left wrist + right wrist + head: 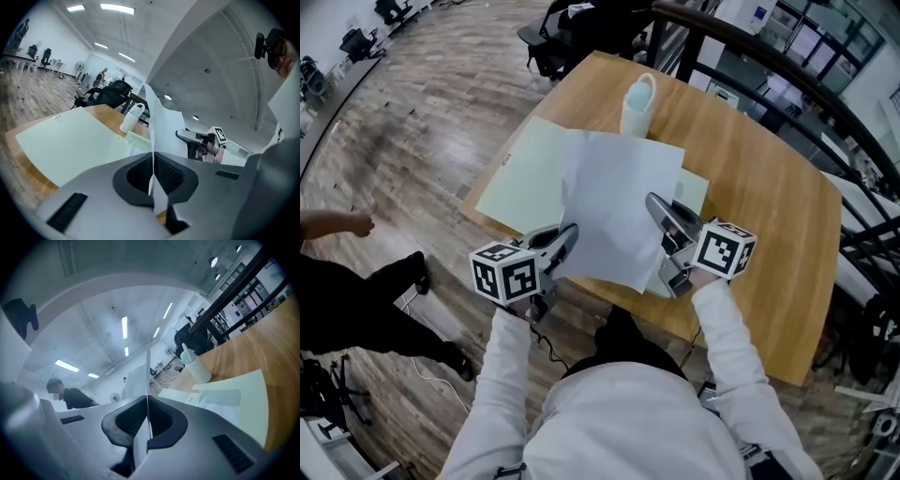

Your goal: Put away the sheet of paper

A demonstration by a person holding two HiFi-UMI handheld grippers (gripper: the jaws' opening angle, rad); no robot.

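The white sheet of paper (614,206) is lifted off the wooden table (769,197) and hangs bowed between both grippers. My left gripper (568,238) is shut on the sheet's near-left edge, and my right gripper (656,204) is shut on its right edge. In the left gripper view the paper (161,126) runs edge-on through the shut jaws of the left gripper (153,161), with the right gripper (201,139) beyond. The right gripper view shows the sheet (137,380) pinched in the right gripper (148,401). Under the sheet lies a pale green folder (520,183).
A white bottle (639,103) stands at the table's far edge behind the folder. A dark railing (787,70) runs along the right. Office chairs (551,37) stand beyond the table. A person in dark clothes (356,300) is on the floor side at the left.
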